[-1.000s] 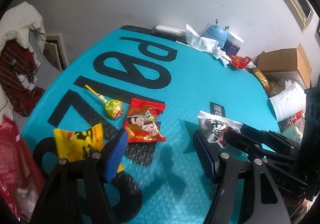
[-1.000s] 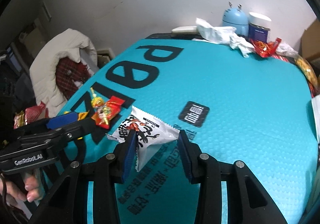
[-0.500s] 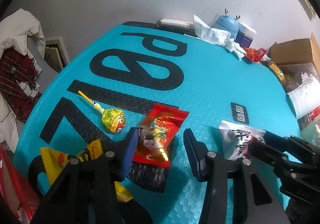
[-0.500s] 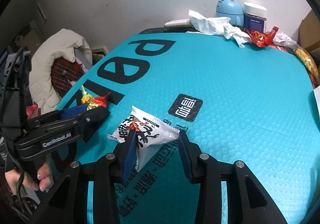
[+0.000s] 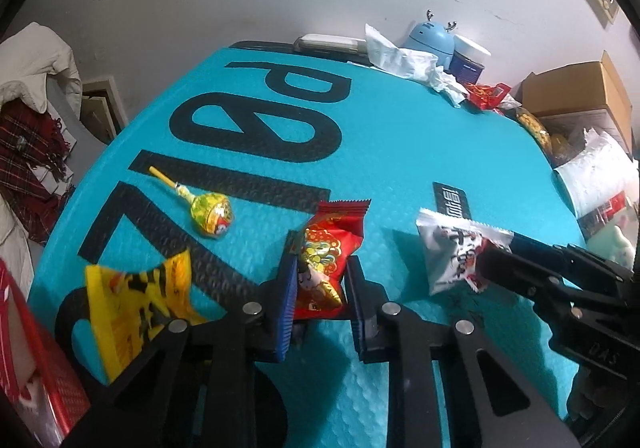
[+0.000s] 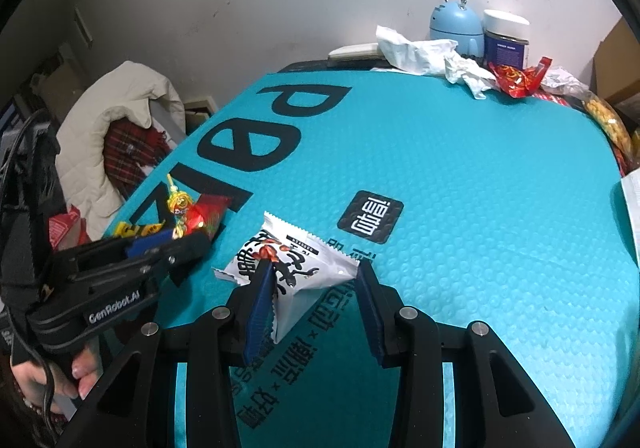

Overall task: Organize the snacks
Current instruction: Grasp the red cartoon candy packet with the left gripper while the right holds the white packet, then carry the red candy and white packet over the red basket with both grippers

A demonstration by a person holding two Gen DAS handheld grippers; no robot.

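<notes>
Left gripper (image 5: 320,284) jaws just closed, now clamped on red snack packet (image 5: 326,252), frame centre. Right gripper (image 6: 316,288) clamped on white snack packet (image 6: 292,268), centre.

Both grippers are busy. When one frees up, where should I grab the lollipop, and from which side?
Take the lollipop by its round wrapped head, coming down from above with the fingers either side. The head stands up off the blue mat, while the thin stick lies flat, offering little to pinch. The yellow packet lies near, so keep clear of it.
</notes>
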